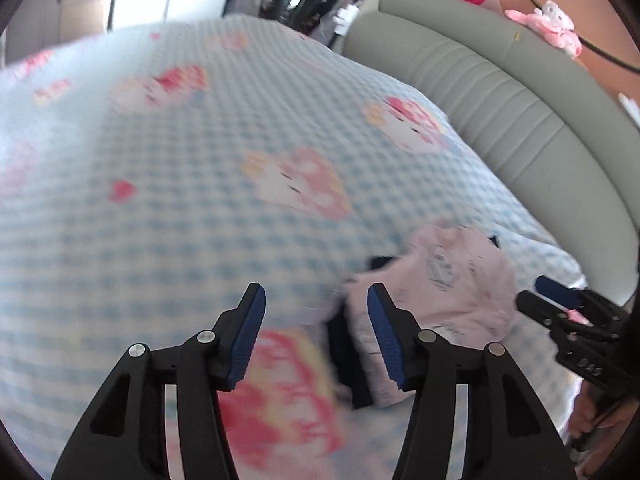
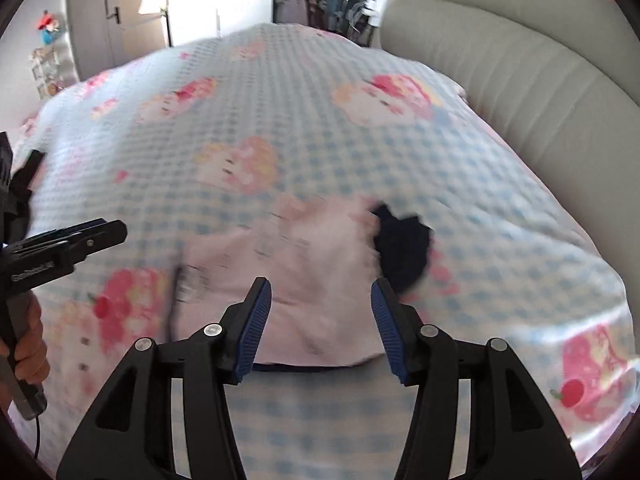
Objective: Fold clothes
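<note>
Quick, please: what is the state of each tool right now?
Left tool: open, holding nothing.
Right tool: open, holding nothing, above the pink garment.

The left gripper (image 1: 316, 298) hangs over the bed (image 1: 180, 168), its blue-padded fingers (image 1: 252, 332) spread wide with nothing between them. A blue-checked sheet with pink cartoon prints covers the bed. A pale pink garment (image 1: 452, 280) with dark trim lies crumpled just beyond the right-hand finger. The right gripper (image 1: 560, 304) reaches in from the right edge. A grey padded headboard (image 1: 500, 92) curves behind.
</note>
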